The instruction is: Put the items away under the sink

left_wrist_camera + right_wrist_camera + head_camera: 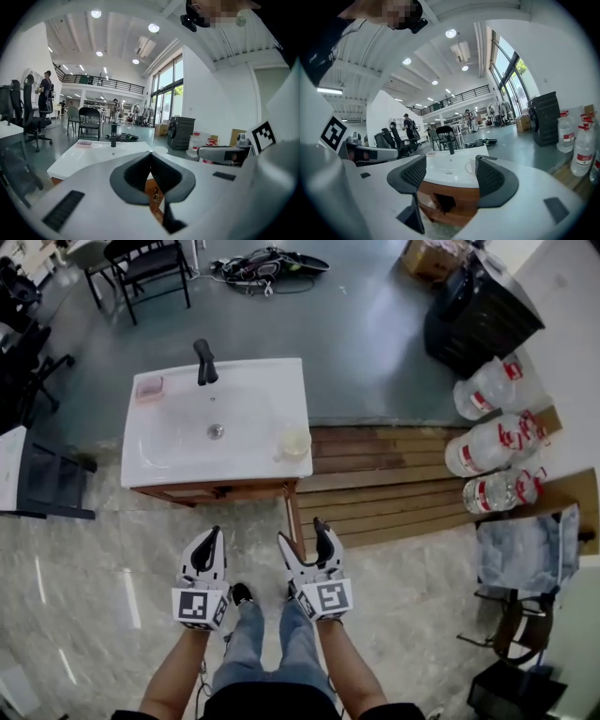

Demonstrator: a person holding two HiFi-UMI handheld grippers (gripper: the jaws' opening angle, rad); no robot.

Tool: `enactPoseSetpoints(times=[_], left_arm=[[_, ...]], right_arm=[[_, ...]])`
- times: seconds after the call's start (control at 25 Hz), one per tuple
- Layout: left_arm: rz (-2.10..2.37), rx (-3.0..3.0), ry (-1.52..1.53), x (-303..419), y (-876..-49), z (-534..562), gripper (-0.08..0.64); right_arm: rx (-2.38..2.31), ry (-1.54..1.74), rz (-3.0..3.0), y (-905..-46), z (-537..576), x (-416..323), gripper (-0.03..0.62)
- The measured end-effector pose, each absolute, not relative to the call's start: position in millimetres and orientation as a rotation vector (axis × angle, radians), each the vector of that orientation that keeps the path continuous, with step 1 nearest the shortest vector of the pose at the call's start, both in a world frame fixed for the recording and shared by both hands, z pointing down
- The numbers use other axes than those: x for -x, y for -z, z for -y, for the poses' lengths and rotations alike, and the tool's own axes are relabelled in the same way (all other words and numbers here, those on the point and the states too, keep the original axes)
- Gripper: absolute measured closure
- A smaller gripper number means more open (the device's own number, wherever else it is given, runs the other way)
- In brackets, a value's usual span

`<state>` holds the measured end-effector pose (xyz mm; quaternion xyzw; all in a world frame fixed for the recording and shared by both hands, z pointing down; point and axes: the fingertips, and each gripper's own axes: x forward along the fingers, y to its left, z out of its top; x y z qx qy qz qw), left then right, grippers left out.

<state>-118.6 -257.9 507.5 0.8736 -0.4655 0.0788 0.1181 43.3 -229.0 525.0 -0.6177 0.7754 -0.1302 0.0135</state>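
A white sink (178,442) with a black faucet (203,362) sits on a wooden cabinet (216,491). A pink dish (149,387) lies at its far left corner, and a pale cup (293,442) stands on its right rim. My left gripper (214,534) is shut and empty, short of the cabinet front. My right gripper (301,532) is open and empty beside it, near the cabinet's right corner. In the right gripper view the right gripper (451,171) frames the sink (443,174), the cup (469,165) and the cabinet (454,194). In the left gripper view the left gripper (151,155) faces the sink (89,157).
Wooden pallets (394,484) lie right of the sink, with three large water bottles (492,446) beyond them. A black cabinet (478,315) stands at the far right, a black chair (150,263) and cables (267,263) behind the sink. The person's legs (272,643) stand just below the grippers.
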Motion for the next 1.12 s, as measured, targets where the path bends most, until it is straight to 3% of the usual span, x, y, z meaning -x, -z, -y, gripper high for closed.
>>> enactPoseSetpoints(times=[0.48, 1.12], left_arm=[[1.363, -2.612, -0.26, 94, -578, 337, 0.554], [1.352, -2.565, -0.331, 89, -647, 362, 0.554]], right_arm=[[1.991, 0.42, -2.436, -612, 339, -32, 0.308], [2.144, 0.458, -2.439, -656, 415, -38, 0.397]])
